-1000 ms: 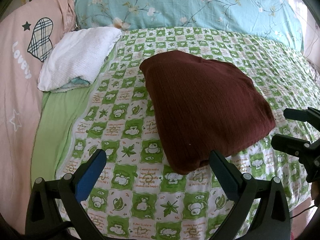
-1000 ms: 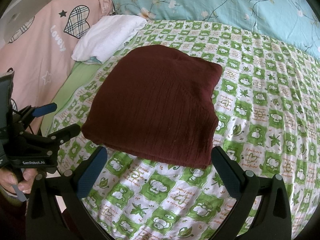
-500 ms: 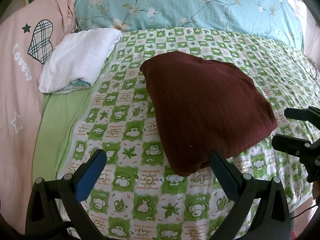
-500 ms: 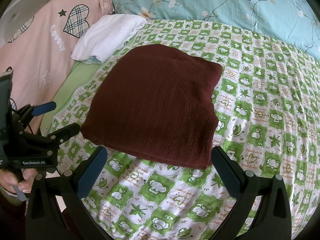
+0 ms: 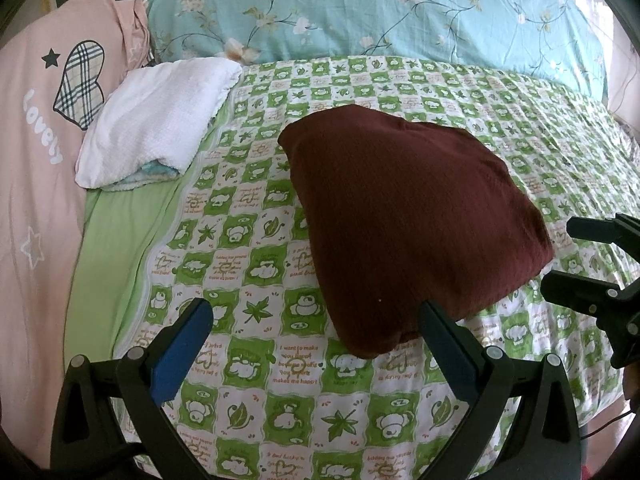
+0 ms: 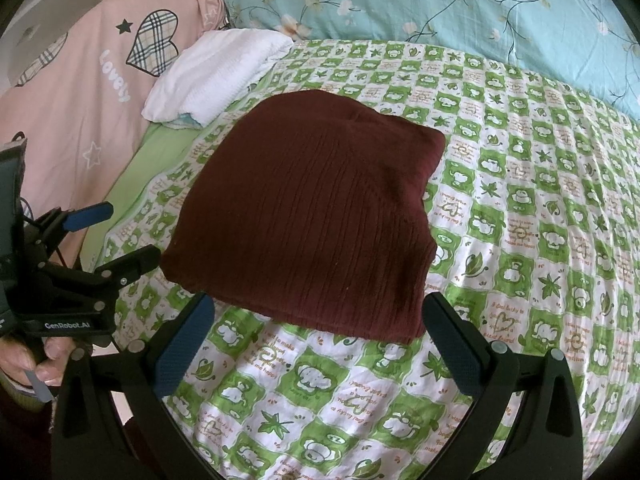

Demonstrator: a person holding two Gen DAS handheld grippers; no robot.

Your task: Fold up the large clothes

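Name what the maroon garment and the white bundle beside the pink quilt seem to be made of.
Maroon garment: looks like a ribbed knit, matte; fine parallel vertical ridges show. White bundle: probably a waffle or terry cotton, matte, with a small bumpy texture; the fibre itself is uncertain.

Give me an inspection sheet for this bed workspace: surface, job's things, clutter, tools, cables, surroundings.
Surface: green-and-white checked bedspread, lying flat, with a plain green sheet showing along its left edge.
Job's things: maroon knit garment folded into a compact block, resting on the bedspread.
Clutter: folded white towel beyond the garment, apart from it.
Tools: left tool open, empty, its right fingertip at the garment's near corner; right tool open, empty, at the garment's near edge.
Cables: thin dark cable at the bed's lower right edge.
Surroundings: blue floral quilt at the far end; pink quilt with plaid heart on the left.
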